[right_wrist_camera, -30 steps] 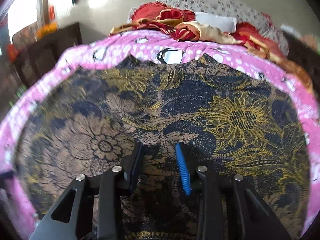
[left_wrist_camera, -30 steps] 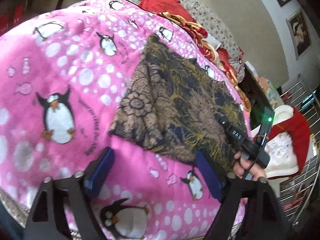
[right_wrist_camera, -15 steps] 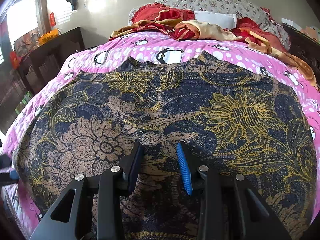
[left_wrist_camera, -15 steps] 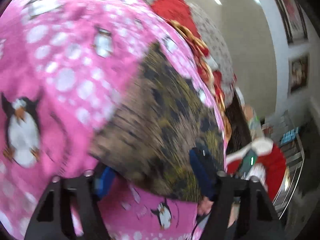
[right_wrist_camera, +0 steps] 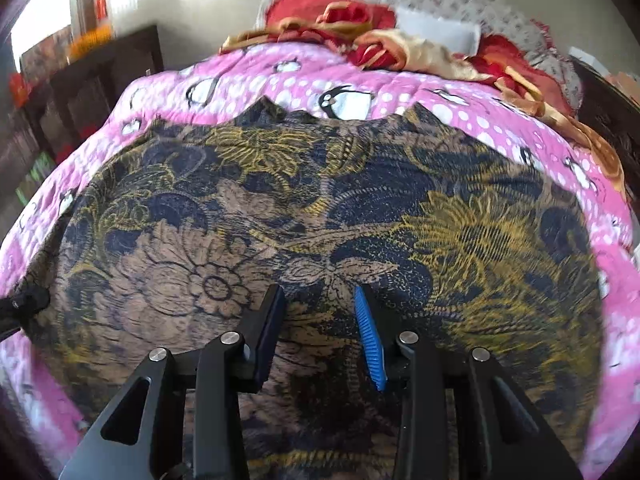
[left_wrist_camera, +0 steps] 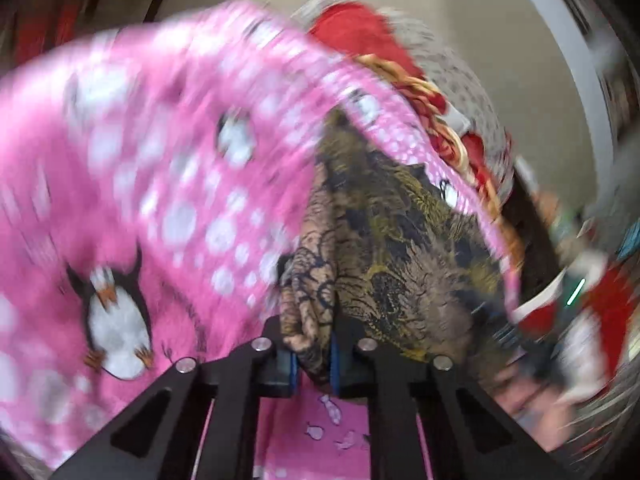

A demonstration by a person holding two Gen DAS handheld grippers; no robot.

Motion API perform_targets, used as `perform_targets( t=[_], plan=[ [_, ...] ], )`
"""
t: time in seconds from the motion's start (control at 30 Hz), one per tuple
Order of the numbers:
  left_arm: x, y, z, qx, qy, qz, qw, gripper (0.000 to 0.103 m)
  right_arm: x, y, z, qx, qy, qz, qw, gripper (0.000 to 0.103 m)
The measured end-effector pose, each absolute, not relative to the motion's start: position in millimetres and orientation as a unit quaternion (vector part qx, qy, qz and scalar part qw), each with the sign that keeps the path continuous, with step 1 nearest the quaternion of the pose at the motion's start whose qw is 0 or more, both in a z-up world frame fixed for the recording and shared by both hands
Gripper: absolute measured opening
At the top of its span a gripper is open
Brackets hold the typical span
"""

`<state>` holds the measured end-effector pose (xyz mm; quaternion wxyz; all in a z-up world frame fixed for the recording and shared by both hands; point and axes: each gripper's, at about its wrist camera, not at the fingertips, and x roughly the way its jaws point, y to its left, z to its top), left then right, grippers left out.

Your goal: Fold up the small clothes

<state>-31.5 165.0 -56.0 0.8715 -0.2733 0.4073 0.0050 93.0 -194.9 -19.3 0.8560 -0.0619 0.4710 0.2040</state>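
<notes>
On the bed, seen from the left wrist, the left gripper [left_wrist_camera: 313, 364] has just been closing, and its blue-padded fingers [left_wrist_camera: 335, 364] now pinch a bunched edge of the dark floral garment [left_wrist_camera: 400, 248]. The cloth rises in a gathered fold from between the pads and spreads away to the right over the pink penguin blanket [left_wrist_camera: 132, 184]. Much of this view is smeared by blur, so the blanket's dots and penguins look soft. Beyond the garment lies a heap of red and gold bedding [left_wrist_camera: 404, 68] against a speckled pillow [left_wrist_camera: 468, 92].

From the right wrist, the same garment [right_wrist_camera: 320, 208] lies spread wide across the blanket [right_wrist_camera: 500, 120], filling most of the view, its scalloped far edge toward the heap of bedding [right_wrist_camera: 380, 40]. The right gripper [right_wrist_camera: 318, 308] sits low over the cloth, its fingers [right_wrist_camera: 370, 336] about half apart with the fabric lying beneath them; whether the tips press into it I cannot tell. At the far left edge the black tip of the left gripper [right_wrist_camera: 24, 304] meets the garment's corner. A dark wooden cabinet [right_wrist_camera: 92, 88] stands beside the bed.
</notes>
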Motion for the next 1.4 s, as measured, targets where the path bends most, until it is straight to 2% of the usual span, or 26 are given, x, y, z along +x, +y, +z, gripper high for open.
perform_targets(
  t=[0.03,0.1,0.23,0.5,0.57,0.83,0.93,1.0,1.07,1.4],
  plan=[
    [-37.1,143.2,-37.8,-0.19,0.375,0.017,0.907,0.01,96.8,-193.1,-4.4,-0.045,0.464,0.217,0.858,0.05],
    [-46.5,111.7,-18.4,-0.096,0.326,0.019,0.94,0.009,108.0,-181.8,26.3,-0.013,0.453,0.256,0.854,0.05],
    [-55.1,67.4,4.0,-0.017,0.265,-0.018,0.964,0.009,144.6,-133.6,56.5,0.025,0.486,0.357,0.797,0.053],
    [-41.7,48.1,13.2,-0.024,0.251,-0.059,0.966,0.009,203.7,-40.2,41.5,-0.029,0.571,0.373,0.731,0.053],
    [-38.5,45.9,14.4,-0.027,0.248,-0.066,0.966,0.009,208.8,-18.5,34.2,-0.077,0.594,0.352,0.719,0.053],
    [-45.1,42.7,19.9,-0.044,0.241,-0.099,0.965,0.009,224.0,16.2,20.6,-0.168,0.61,0.304,0.712,0.053],
    [-45.6,42.7,19.3,-0.045,0.24,-0.104,0.964,0.009,225.1,21.9,15.7,-0.192,0.611,0.298,0.708,0.048],
    [-45.0,44.3,18.9,-0.05,0.243,-0.107,0.963,0.009,224.8,23.0,16.0,-0.198,0.611,0.298,0.706,0.038],
    [-45.1,45.3,19.1,-0.056,0.244,-0.107,0.962,0.008,225.0,18.4,19.2,-0.197,0.612,0.3,0.705,0.023],
    [-42.6,29.3,26.3,-0.093,0.257,-0.173,0.946,0.008,240.8,-52.7,52.4,-0.168,0.603,0.302,0.718,0.02]
  ],
)
